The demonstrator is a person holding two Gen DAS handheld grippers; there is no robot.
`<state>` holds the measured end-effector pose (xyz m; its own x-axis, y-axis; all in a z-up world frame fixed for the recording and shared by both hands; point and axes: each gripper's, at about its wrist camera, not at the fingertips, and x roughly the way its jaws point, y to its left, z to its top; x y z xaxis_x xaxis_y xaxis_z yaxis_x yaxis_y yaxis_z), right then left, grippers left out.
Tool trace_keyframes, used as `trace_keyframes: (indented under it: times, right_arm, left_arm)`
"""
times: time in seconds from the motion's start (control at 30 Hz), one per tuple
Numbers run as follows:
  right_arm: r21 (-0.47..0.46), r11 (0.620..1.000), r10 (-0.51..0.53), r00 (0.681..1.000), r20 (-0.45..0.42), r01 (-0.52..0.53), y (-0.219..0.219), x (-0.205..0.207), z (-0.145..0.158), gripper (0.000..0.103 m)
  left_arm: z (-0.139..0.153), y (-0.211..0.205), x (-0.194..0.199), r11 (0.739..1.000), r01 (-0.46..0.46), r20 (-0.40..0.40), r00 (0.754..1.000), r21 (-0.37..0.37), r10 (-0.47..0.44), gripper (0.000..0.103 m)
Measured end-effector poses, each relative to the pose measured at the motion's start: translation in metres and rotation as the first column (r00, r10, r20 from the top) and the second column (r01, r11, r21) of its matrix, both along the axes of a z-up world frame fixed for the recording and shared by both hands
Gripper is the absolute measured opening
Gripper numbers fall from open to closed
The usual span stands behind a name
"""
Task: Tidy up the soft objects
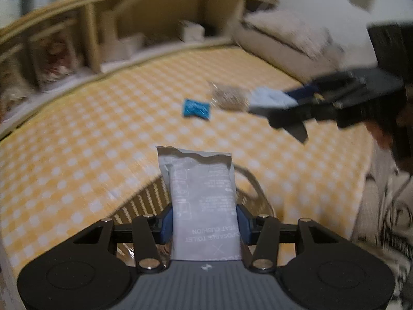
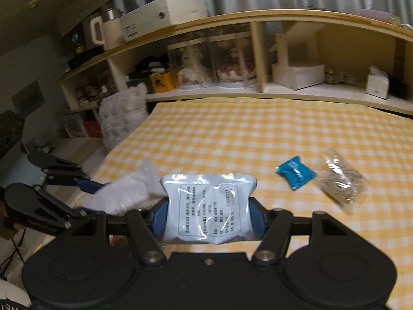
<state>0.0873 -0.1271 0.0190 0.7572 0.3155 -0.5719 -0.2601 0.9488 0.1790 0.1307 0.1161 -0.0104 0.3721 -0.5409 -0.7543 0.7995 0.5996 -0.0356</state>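
My left gripper (image 1: 205, 222) is shut on a grey toilet seat cushion packet (image 1: 204, 201) and holds it above a woven basket (image 1: 144, 201) on the yellow checked bed cover (image 1: 103, 129). My right gripper (image 2: 208, 214) is shut on a pale blue wet-wipe pack (image 2: 209, 206); the gripper also shows in the left wrist view (image 1: 278, 103), above the bed at the right. A small blue packet (image 1: 196, 109) (image 2: 296, 171) and a clear bag of brownish bits (image 1: 228, 95) (image 2: 340, 180) lie on the cover. The left gripper with its packet shows at left in the right wrist view (image 2: 124, 191).
A wooden headboard shelf (image 2: 258, 90) with boxes and jars runs along the far side of the bed. A pillow (image 1: 284, 38) lies at the far right. A fluffy white cushion (image 2: 121, 116) stands off the bed's left corner.
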Motion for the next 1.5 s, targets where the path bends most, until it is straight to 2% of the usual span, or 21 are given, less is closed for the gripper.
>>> trace_keyframes:
  times: [0.13,0.23,0.3,0.33,0.4,0.47,0.53,0.63,0.77,1.03,1.13,1.23,1.27,1.3,1.5]
  right_arm:
    - [0.008,1.0,0.023,1.0,-0.016,-0.023,0.011,0.002,-0.002,0.065]
    - [0.014,0.999,0.04,0.999,-0.03,-0.04,0.018,0.003,-0.004,0.065]
    - [0.018,0.999,0.052,0.998,-0.039,-0.051,0.023,0.004,-0.005,0.065]
    - [0.019,0.998,0.06,0.997,-0.043,-0.059,0.024,0.005,-0.005,0.065]
    - [0.019,0.997,0.075,0.996,-0.049,-0.074,0.029,0.006,-0.006,0.065]
    - [0.022,0.996,0.09,0.994,-0.057,-0.089,0.035,0.006,-0.007,0.065]
    - [0.034,0.995,0.1,0.993,-0.07,-0.098,0.04,0.007,-0.009,0.065]
    - [0.055,0.993,0.112,0.99,-0.09,-0.108,0.048,0.009,-0.012,0.065]
    - [0.072,0.99,0.127,0.985,-0.114,-0.12,0.059,0.01,-0.017,0.065]
    - [0.097,0.986,0.151,0.975,-0.162,-0.137,0.078,0.015,-0.025,0.065]
    - [0.118,0.989,0.116,0.975,-0.19,-0.094,0.081,0.019,-0.029,0.066]
    - [0.171,0.985,0.061,0.973,-0.224,-0.022,0.081,0.027,-0.034,0.073]
    - [0.174,0.985,0.037,0.971,-0.236,0.005,0.082,0.029,-0.035,0.089]
    - [0.171,0.985,0.021,0.97,-0.242,0.022,0.083,0.03,-0.035,0.097]
    - [0.161,0.987,0.028,0.967,-0.253,0.014,0.083,0.028,-0.033,0.093]
  left_arm:
    - [-0.015,-0.006,0.009,0.996,0.06,-0.036,0.998,0.06,-0.058,0.051]
    - [-0.021,-0.005,0.019,0.996,0.056,-0.029,0.998,0.072,-0.054,0.052]
    - [-0.022,-0.001,0.026,0.996,0.055,-0.043,0.998,0.068,-0.052,0.06]
    - [-0.023,0.0,0.029,0.996,0.053,-0.053,0.997,0.074,-0.049,0.061]
    - [-0.025,0.002,0.032,0.991,0.056,-0.054,0.997,0.119,-0.049,0.067]
    - [-0.029,0.005,0.032,0.979,0.026,-0.028,0.999,0.201,-0.02,0.068]
    - [-0.033,0.01,0.037,0.972,-0.01,-0.051,0.998,0.235,0.023,0.068]
    - [-0.028,0.019,0.038,0.982,-0.022,-0.098,0.994,0.187,0.041,0.071]
    - [-0.019,0.019,0.024,0.985,0.029,-0.048,0.999,0.172,-0.021,0.083]
    - [0.0,0.034,0.021,0.997,-0.009,-0.049,0.999,0.078,0.013,0.084]
    - [0.007,0.041,0.016,0.999,0.003,-0.067,0.998,0.032,-0.001,0.086]
    - [0.009,0.042,0.011,1.0,0.014,-0.078,0.997,0.024,-0.013,0.09]
    - [0.009,0.041,0.01,0.999,0.016,-0.085,0.996,0.028,-0.013,0.09]
    - [0.008,0.04,0.01,0.999,0.014,-0.089,0.996,0.029,-0.012,0.09]
    - [0.005,0.038,0.011,0.999,-0.002,-0.112,0.994,0.036,0.006,0.09]
